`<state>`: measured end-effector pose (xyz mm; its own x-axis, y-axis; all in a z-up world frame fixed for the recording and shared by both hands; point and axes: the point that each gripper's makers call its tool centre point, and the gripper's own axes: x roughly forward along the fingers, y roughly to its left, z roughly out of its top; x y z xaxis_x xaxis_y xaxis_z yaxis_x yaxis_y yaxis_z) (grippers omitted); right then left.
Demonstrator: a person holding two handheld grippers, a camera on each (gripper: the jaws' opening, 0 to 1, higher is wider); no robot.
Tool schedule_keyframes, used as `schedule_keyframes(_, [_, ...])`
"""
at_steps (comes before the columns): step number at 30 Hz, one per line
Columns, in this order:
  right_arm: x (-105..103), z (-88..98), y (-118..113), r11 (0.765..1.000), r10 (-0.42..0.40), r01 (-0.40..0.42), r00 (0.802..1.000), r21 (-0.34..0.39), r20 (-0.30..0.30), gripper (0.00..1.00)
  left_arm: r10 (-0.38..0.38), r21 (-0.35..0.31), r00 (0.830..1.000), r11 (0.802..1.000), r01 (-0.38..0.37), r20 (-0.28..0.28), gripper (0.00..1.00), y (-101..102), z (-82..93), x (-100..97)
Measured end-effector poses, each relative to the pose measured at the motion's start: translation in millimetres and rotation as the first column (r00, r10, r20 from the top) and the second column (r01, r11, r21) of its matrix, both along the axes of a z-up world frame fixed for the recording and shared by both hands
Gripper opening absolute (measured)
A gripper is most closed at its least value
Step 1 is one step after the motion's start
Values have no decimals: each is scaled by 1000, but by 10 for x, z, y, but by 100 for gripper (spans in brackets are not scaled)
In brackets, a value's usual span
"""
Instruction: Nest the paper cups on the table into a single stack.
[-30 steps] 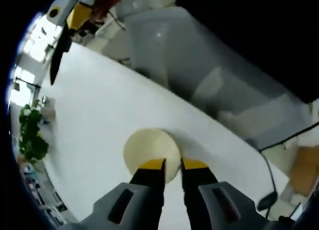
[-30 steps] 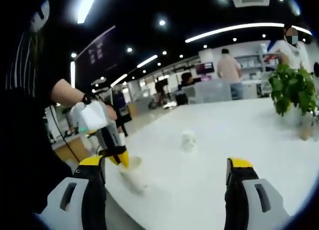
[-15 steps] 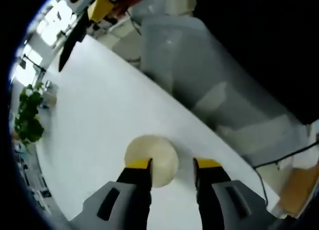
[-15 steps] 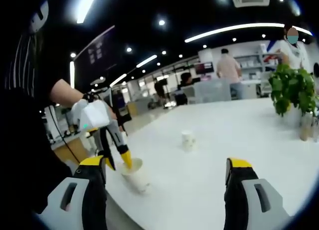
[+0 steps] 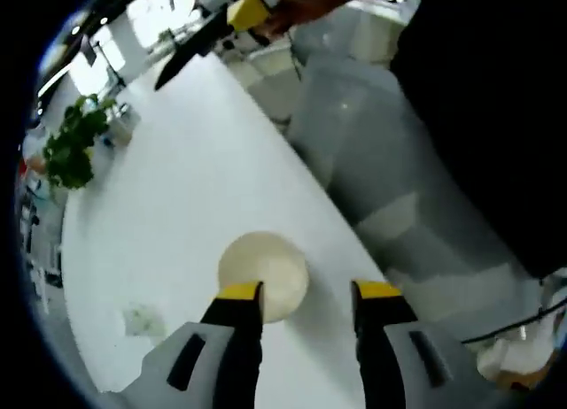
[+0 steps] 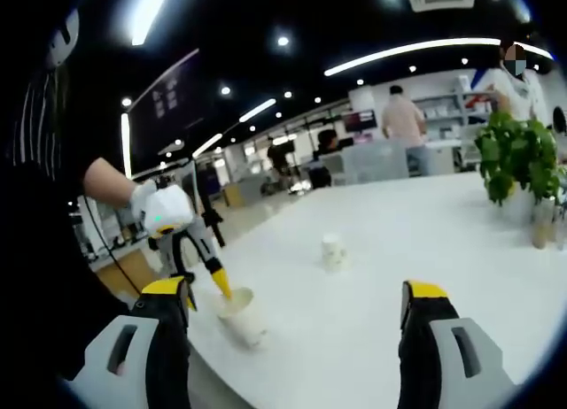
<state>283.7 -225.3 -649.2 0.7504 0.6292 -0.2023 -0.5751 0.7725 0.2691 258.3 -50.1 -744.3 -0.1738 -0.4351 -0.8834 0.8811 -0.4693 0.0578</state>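
A cream paper cup point(image 5: 263, 266) stands upright near the white table's edge, seen from above. My left gripper point(image 5: 308, 292) hangs open right over it, one yellow fingertip point(image 5: 240, 291) at the cup's rim and the other off to the side. The right gripper view has the same cup point(image 6: 239, 313) low on the left, with the left gripper point(image 6: 202, 266) above it in a gloved hand point(image 6: 164, 210). A second small cup point(image 6: 333, 250) stands farther in on the table; it is a pale shape point(image 5: 142, 320) in the left gripper view. My right gripper point(image 6: 297, 294) is open, holding nothing, well short of both cups.
A potted plant point(image 6: 518, 157) sits at the table's far right side, also seen as the plant point(image 5: 75, 148). The table edge point(image 5: 328, 205) runs close beside the near cup, with floor beyond. People point(image 6: 407, 121) stand in the background behind the table.
My left gripper's jaws went from nearly shut on the near cup's rim to wide open, letting it go. The left view has rolled. The right gripper stayed put.
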Motion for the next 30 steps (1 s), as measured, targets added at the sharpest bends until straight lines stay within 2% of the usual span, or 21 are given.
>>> schedule_keyframes(2, [-12, -7, 14, 1000, 3, -3, 1000, -7, -6, 98, 46, -23, 999, 999, -46, -21, 40, 7, 21, -4])
schedule_keyframes(4, [-21, -4, 21, 1000, 2, -2, 1000, -3, -8, 98, 76, -34, 997, 996, -77, -17, 41, 24, 20, 35])
schedule_keyframes(9, [-42, 15, 48, 1000, -10, 10, 1000, 14, -10, 98, 204, -86, 976, 974, -210, -74, 50, 27, 65, 100])
schedule_keyframes(12, [-56, 0, 67, 1000, -9, 9, 1000, 10, -17, 98, 247, -122, 967, 960, -253, -59, 51, 51, 107, 192])
schedule_keyframes(16, [-73, -6, 86, 1000, -13, 13, 1000, 10, -18, 98, 331, -161, 939, 926, -342, -95, 56, 75, 174, 257])
schedule_keyframes(18, [-84, -7, 103, 1000, -14, 14, 1000, 9, -20, 98, 377, -187, 920, 901, -392, -108, 60, 76, 208, 300])
schedule_keyframes(21, [-97, -12, 119, 1000, -12, 13, 1000, 12, -24, 98, 410, -212, 904, 879, -426, -117, 63, 108, 237, 345])
schedule_keyframes(25, [-98, -3, 132, 1000, -16, 16, 1000, 9, -21, 98, 470, -237, 871, 838, -491, -144, 67, 152, 278, 404])
schedule_keyframes(28, [-85, -6, 138, 1000, -17, 17, 1000, 10, -21, 98, 532, -250, 829, 790, -559, -172, 71, 226, 311, 468])
schedule_keyframes(30, [-79, -11, 150, 1000, -16, 16, 1000, 2, -19, 98, 553, -271, 811, 764, -585, -191, 74, 264, 348, 513])
